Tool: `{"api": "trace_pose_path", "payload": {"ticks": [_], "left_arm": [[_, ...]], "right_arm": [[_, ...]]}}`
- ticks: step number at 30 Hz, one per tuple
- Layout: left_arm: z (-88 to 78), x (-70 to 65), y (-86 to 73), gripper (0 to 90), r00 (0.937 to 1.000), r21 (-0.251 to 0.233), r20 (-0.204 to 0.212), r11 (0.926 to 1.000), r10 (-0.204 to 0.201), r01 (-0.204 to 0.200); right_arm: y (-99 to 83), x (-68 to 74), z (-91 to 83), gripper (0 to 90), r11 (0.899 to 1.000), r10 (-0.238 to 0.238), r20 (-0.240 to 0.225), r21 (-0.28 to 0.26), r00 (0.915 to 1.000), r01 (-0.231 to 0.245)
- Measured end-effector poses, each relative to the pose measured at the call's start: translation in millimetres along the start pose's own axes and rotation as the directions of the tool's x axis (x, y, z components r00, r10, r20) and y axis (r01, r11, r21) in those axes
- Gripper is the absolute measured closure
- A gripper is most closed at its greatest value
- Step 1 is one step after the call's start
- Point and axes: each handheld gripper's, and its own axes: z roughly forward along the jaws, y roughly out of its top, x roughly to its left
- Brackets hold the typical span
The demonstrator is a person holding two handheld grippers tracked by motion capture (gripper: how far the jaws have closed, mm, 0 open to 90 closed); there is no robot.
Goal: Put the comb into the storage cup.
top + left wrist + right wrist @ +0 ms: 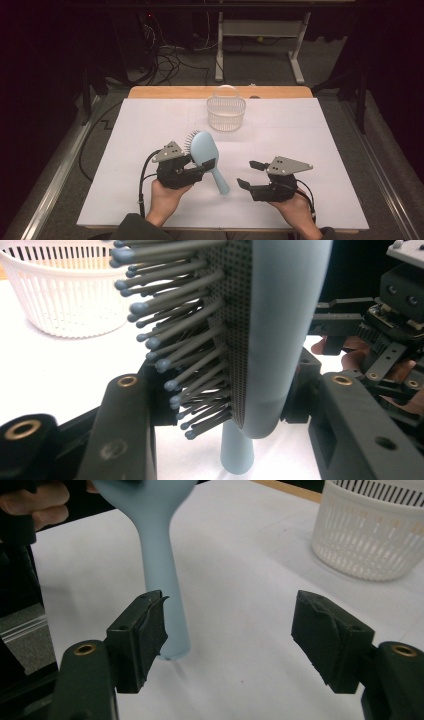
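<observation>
A light blue hairbrush (204, 146) with grey bristles stands tilted over the white table, its handle end low near the sheet. My left gripper (199, 161) is shut on the brush head. In the left gripper view the hairbrush (285, 330) sits between the jaws of my left gripper (225, 410), bristles toward the left jaw and smooth back against the right one. My right gripper (246, 173) stands open just right of the handle with nothing between its jaws. In the right gripper view the brush handle (162, 580) runs down behind the left jaw of my right gripper (230, 625).
A white slotted plastic basket (226, 114) stands at the far middle of the white sheet (310, 140); the basket (65, 295) (370, 530) appears in both gripper views. The wooden table edge (165, 92) lies behind it. Desk legs and cables are on the floor beyond.
</observation>
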Motion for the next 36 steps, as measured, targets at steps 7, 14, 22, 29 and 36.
{"api": "trace_pose_path", "payload": {"ticks": [7, 14, 22, 29, 36], "left_arm": [[-2.4, 2.2, 0.7, 52.0, 1.0000, -0.002, -0.006, 1.0000, -0.002, 0.002], [-6.8, 2.6, 2.4, 51.9, 1.0000, -0.013, -0.003, 0.9999, -0.006, 0.005], [-11.0, 4.8, 3.4, 51.9, 0.9999, -0.020, -0.012, 0.9998, -0.003, 0.003], [-18.2, 8.7, -0.1, 51.9, 0.9996, -0.020, -0.025, 0.9998, -0.010, 0.010], [-26.5, 15.3, -2.4, 51.8, 0.9986, -0.026, -0.046, 0.9994, -0.026, 0.025]], "right_arm": [[-13.5, -13.1, -14.0, 28.9, 0.999, 0.032, 0.018, -0.008, 0.9993, -0.032], [-22.0, -25.2, -35.7, 28.7, 0.998, 0.049, 0.047, -0.052, 0.9977, -0.047], [-44.9, -38.3, -52.9, 27.7, 0.995, 0.078, 0.094, -0.071, 0.9925, -0.071], [-66.6, -51.1, -68.0, 27.7, 0.990, 0.108, 0.159, -0.105, 0.9814, -0.092], [-79.2, -57.6, -77.2, 27.8, 0.984, 0.151, 0.186, -0.126, 0.9708, -0.129]]}}
